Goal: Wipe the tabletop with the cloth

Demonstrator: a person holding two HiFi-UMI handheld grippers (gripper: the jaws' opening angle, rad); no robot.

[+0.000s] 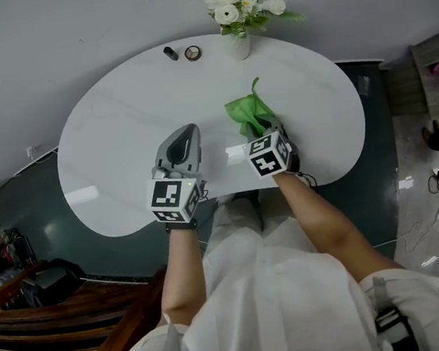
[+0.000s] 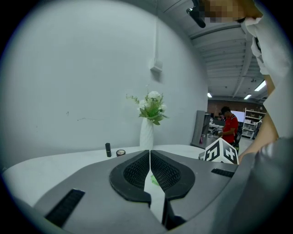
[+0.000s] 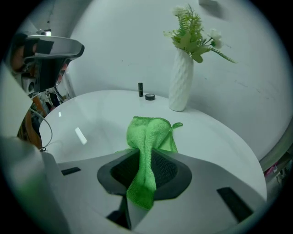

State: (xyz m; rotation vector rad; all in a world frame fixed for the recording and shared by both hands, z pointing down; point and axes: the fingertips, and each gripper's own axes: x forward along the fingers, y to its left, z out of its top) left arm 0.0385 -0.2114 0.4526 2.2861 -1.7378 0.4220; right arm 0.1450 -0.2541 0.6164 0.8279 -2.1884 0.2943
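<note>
A green cloth (image 1: 250, 113) lies bunched on the white kidney-shaped tabletop (image 1: 116, 120), right of centre. My right gripper (image 1: 262, 130) is shut on the cloth (image 3: 147, 139), whose near end passes between the jaws while the rest drapes forward onto the table. My left gripper (image 1: 184, 135) hovers over the table's near middle, jaws shut with nothing between them (image 2: 149, 168). The right gripper's marker cube (image 2: 220, 151) shows at the right of the left gripper view.
A white vase of flowers (image 1: 236, 17) stands at the table's far edge, with a small dark tube (image 1: 171, 53) and a round tin (image 1: 193, 53) to its left. The wall runs just behind the table. A person in red (image 2: 227, 124) stands far off.
</note>
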